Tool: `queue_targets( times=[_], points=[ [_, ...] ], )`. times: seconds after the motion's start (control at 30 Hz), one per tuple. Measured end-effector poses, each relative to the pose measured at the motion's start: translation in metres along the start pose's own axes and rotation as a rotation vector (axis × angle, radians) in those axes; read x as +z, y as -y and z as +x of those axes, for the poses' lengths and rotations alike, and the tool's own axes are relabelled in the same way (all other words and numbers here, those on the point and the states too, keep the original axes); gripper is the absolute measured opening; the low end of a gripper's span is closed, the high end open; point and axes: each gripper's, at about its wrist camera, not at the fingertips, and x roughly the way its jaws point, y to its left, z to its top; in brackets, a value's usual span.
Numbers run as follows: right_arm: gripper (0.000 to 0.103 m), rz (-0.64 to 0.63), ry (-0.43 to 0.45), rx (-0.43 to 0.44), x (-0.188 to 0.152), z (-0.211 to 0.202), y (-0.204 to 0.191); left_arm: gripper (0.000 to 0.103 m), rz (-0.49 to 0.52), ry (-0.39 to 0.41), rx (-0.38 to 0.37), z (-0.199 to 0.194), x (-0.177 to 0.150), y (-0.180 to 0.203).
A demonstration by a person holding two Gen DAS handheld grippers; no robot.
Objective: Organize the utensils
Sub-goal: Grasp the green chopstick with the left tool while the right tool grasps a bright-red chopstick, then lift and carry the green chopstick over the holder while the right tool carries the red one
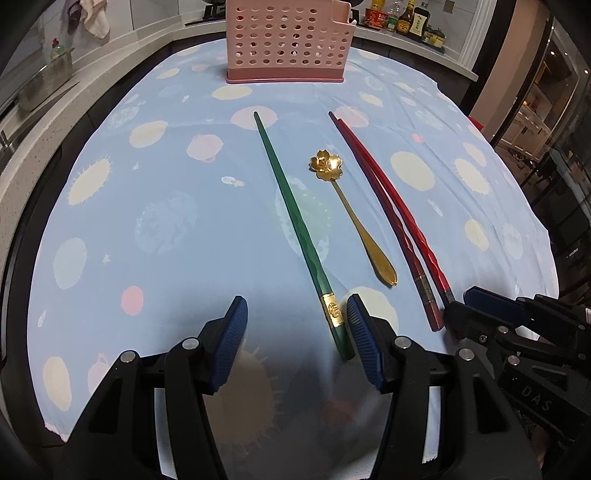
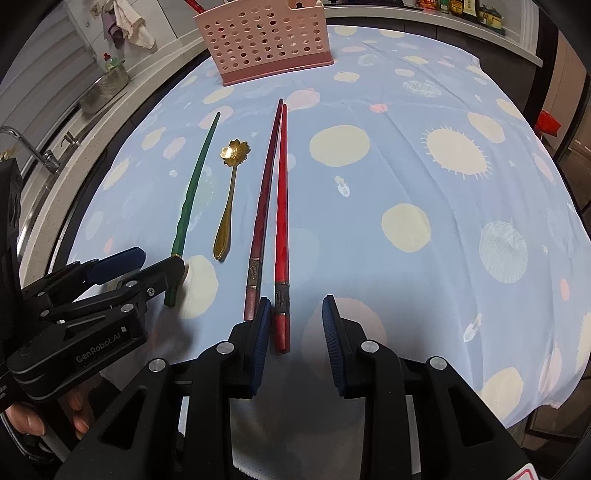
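Pre-grasp: both tools wide, left tool [image 1: 297,321] by green chopstick [image 1: 291,221], right tool [image 2: 295,317] at red chopstick [image 2: 282,221] (nothing gripped); you close next, then pink basket [image 1: 288,40].

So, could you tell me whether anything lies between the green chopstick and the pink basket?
Nothing visible does: only bare cloth lies between the green chopstick and the pink basket. The gold spoon lies off to its right.

Spotted blue tablecloth [image 1: 184,206], sauce bottles [image 1: 406,20], hanging rag [image 2: 129,26], faucet [image 2: 26,144]
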Motion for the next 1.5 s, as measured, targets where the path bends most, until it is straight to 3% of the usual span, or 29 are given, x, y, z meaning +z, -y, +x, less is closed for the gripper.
queue_targets(
  times=[0.17, 0.23, 0.37, 0.43, 0.63, 0.97, 1.5],
  points=[
    [0.026, -0.01, 0.015, -0.008, 0.003, 0.003, -0.002, 0.046, 0.01, 0.011, 0.004, 0.0, -0.001, 0.001],
    [0.022, -0.017, 0.02, -0.012, 0.004, 0.004, -0.002, 0.035, 0.013, 0.015, -0.004, 0.0, -0.001, 0.001],
    [0.011, -0.015, 0.028, -0.011, 0.005, 0.005, -0.001, 0.024, 0.006, 0.014, -0.027, -0.001, 0.0, 0.0],
    [0.008, -0.008, 0.03, -0.005, 0.005, 0.005, 0.001, 0.01, -0.005, 0.008, -0.055, 0.0, 0.0, -0.001],
    [0.007, -0.003, 0.054, 0.0, 0.006, -0.002, 0.002, 0.008, -0.039, 0.01, -0.083, -0.004, 0.0, -0.008],
    [0.007, 0.019, 0.151, 0.023, 0.02, -0.04, 0.005, 0.008, -0.055, 0.095, -0.082, -0.041, 0.012, -0.009],
    [0.007, 0.078, 0.409, 0.075, 0.093, -0.118, 0.021, 0.007, -0.102, 0.336, -0.052, -0.113, 0.081, -0.03]
  ],
)
